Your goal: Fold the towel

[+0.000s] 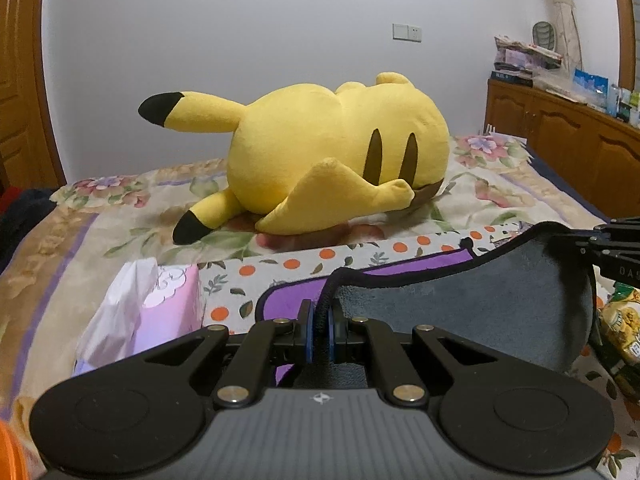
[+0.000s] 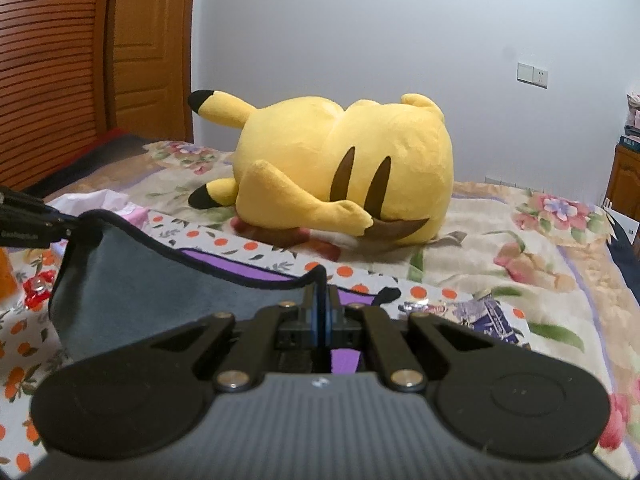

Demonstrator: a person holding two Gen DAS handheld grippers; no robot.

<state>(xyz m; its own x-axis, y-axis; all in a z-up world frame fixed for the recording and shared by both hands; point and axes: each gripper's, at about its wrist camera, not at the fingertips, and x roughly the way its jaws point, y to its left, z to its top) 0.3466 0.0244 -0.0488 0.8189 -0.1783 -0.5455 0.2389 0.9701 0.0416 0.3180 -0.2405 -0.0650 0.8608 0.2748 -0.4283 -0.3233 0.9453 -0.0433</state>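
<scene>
A: Where the left wrist view begins, what lies at the left?
B: A pink tissue pack (image 1: 160, 304) on the orange-dotted cloth (image 1: 256, 280), which covers the floral bed (image 1: 80, 248).

A: And centre?
B: The left hand-held gripper (image 1: 320, 330), its blue pads pinched tight on the black-bound edge of the towel (image 1: 480, 312). The grey face hangs lifted between both tools; the purple face (image 1: 288, 300) lies on the cloth. A yellow plush toy (image 1: 332, 152) rests behind.

A: To the right?
B: The right hand-held gripper (image 2: 321, 320), likewise clamped narrow on the towel's (image 2: 160, 280) other corner. A snack packet (image 1: 620, 328) lies beside it, and a wooden cabinet (image 1: 560, 140) stands beyond the bed.
</scene>
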